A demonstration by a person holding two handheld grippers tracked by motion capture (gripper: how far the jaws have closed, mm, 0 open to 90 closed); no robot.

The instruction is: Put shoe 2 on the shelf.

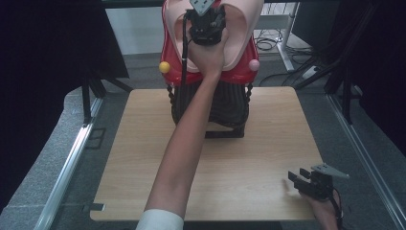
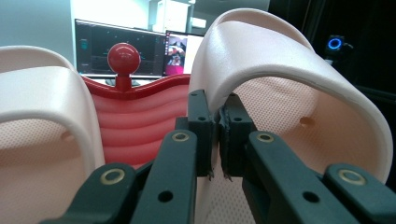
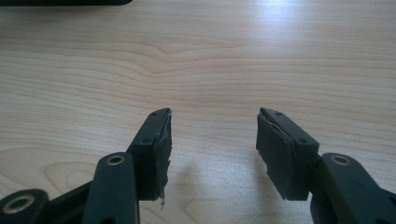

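Two pale pink slippers (image 1: 245,28) rest upright in a red rack (image 1: 239,73) at the table's far edge. My left gripper (image 1: 206,25) reaches up between them at arm's length. In the left gripper view its jaws are shut (image 2: 218,135) on the strap edge of the right-hand slipper (image 2: 280,70); the other slipper (image 2: 37,93) arches at the left, with the ribbed red rack (image 2: 135,123) behind. My right gripper (image 1: 300,180) lies open near the table's front right corner, with nothing but bare wood between its fingertips (image 3: 212,140).
The rack stands on a black striped base (image 1: 229,106) and carries a yellow knob (image 1: 164,66), a pink knob (image 1: 254,64) and a red knob (image 2: 123,57). The wooden table (image 1: 268,143) has metal rails alongside. Monitors (image 2: 135,46) stand beyond the rack.
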